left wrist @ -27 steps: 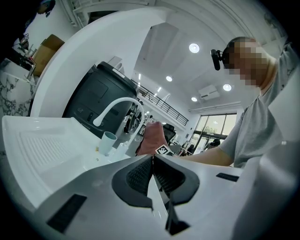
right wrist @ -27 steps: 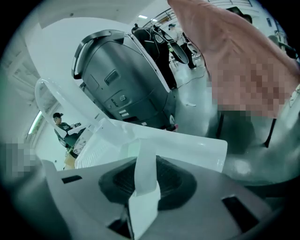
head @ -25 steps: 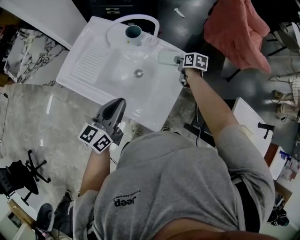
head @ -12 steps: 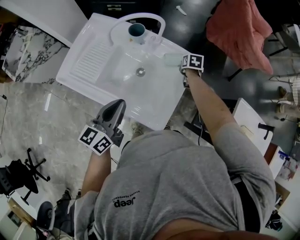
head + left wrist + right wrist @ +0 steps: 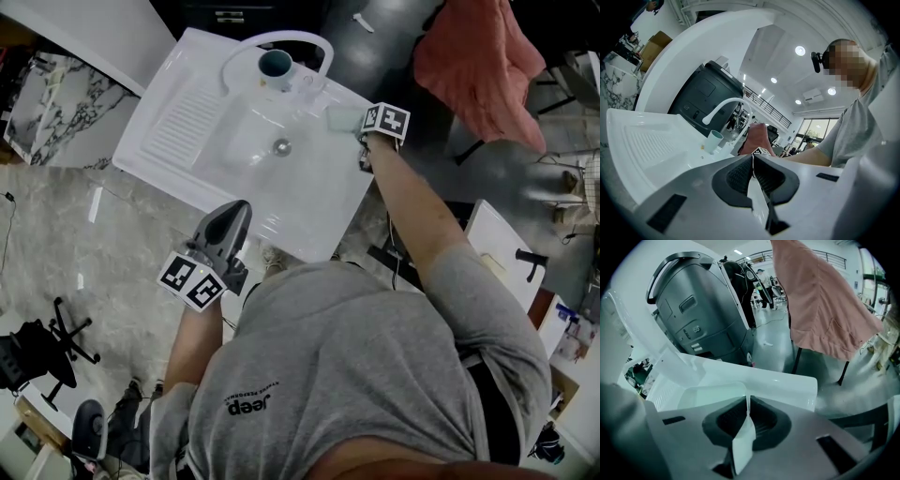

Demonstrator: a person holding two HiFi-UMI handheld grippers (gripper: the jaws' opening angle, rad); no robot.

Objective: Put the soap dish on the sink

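Note:
The soap dish (image 5: 342, 118) is a pale green, see-through tray at the back right corner of the white sink (image 5: 309, 192). My right gripper (image 5: 359, 123) is shut on its thin edge. In the right gripper view the soap dish (image 5: 710, 398) lies just over the sink rim (image 5: 787, 385), and its wall is pinched in my right gripper (image 5: 747, 405). Whether it rests on the rim is unclear. My left gripper (image 5: 238, 210) hangs at the sink's near edge, shut with nothing in it. In its own view the left gripper (image 5: 752, 158) shows its pads pressed together.
A teal cup (image 5: 275, 64) stands by the curved white faucet (image 5: 281, 37) at the sink's back. The drain (image 5: 280, 144) sits mid-basin, with a ribbed drainboard (image 5: 178, 122) to the left. A red cloth (image 5: 478, 61) hangs to the right. A dark cabinet (image 5: 703, 319) stands behind the sink.
The right gripper with the soap dish has shifted slightly to the right along the sink's back corner. The left gripper has stayed put.

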